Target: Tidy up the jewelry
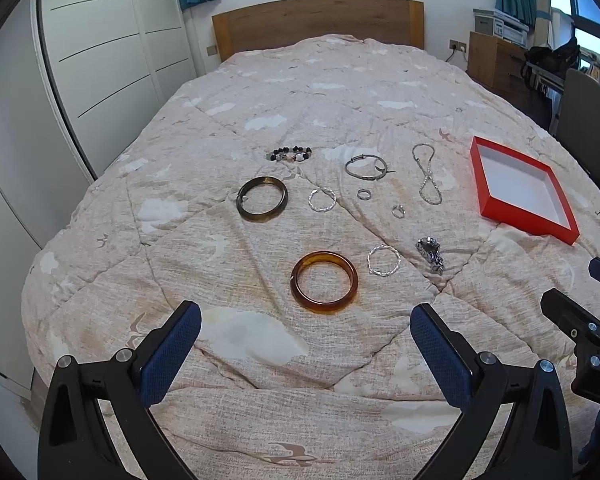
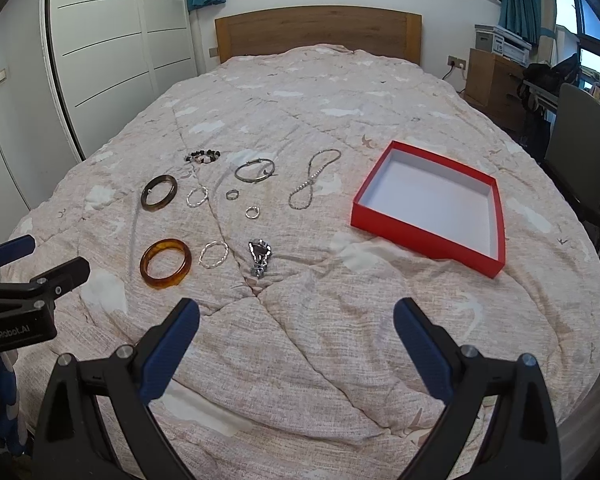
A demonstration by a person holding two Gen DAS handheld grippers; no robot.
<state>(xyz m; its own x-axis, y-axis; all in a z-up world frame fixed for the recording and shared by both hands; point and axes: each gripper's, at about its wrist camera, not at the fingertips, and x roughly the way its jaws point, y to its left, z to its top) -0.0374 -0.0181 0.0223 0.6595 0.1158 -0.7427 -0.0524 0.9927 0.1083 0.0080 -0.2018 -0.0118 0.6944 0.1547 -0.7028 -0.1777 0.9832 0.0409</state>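
Note:
Jewelry lies spread on a beige quilted bed. An amber bangle [image 1: 325, 282] [image 2: 165, 263] is nearest, with a dark bangle [image 1: 262, 199] [image 2: 159, 193] behind it. Two twisted silver hoops [image 1: 384, 260] [image 1: 322, 200], a silver watch [image 1: 431, 254] [image 2: 260, 258], small rings [image 1: 398, 211], a thin metal bangle [image 1: 365, 166], a beaded bracelet [image 1: 290, 155] and a chain [image 1: 427, 174] [image 2: 311, 180] lie around them. An empty red box [image 1: 521, 189] [image 2: 434, 208] sits to the right. My left gripper [image 1: 306, 326] hovers open just short of the amber bangle. My right gripper [image 2: 296, 320] is open over bare quilt, holding nothing.
A white wardrobe [image 1: 100, 52] stands left of the bed and a wooden headboard [image 1: 318, 20] at the far end. A chair [image 2: 580, 136] and a wooden dresser [image 2: 490, 80] stand to the right. The quilt [image 2: 300, 360] near both grippers is wrinkled.

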